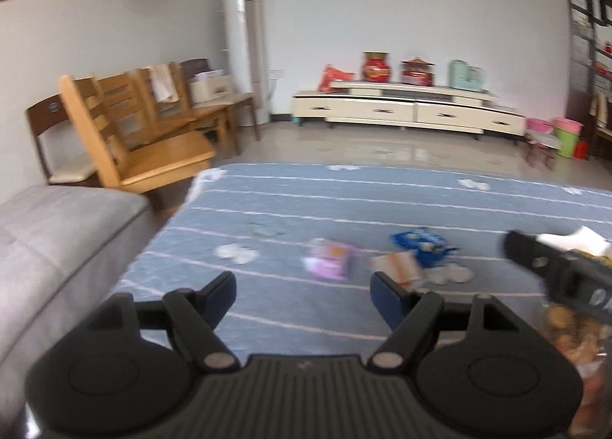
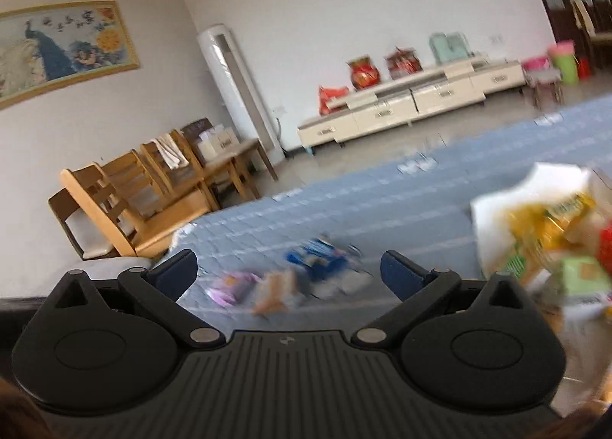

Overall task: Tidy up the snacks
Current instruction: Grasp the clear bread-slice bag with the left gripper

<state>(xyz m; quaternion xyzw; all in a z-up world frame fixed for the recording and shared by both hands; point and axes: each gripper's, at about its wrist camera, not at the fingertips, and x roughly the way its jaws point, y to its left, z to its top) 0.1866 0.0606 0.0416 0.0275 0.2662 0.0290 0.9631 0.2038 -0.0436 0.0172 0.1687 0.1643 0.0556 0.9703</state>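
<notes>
Three snack packets lie on the blue striped tablecloth (image 1: 290, 209): a purple one (image 1: 331, 259), an orange-white one (image 1: 397, 267) and a blue one (image 1: 420, 242). They also show, blurred, in the right wrist view: purple (image 2: 231, 286), orange (image 2: 275, 291), blue (image 2: 317, 257). My left gripper (image 1: 304, 295) is open and empty above the cloth, just short of the packets. My right gripper (image 2: 288, 272) is open and empty; it also shows at the right edge of the left wrist view (image 1: 554, 270). A container of mixed snacks (image 2: 550, 232) stands to its right.
A grey sofa (image 1: 57, 247) is at the left. Wooden chairs (image 1: 134, 125) stand beyond the table's far left corner. A white TV cabinet (image 1: 401, 110) with red boxes and a tall air conditioner (image 1: 246, 45) line the far wall.
</notes>
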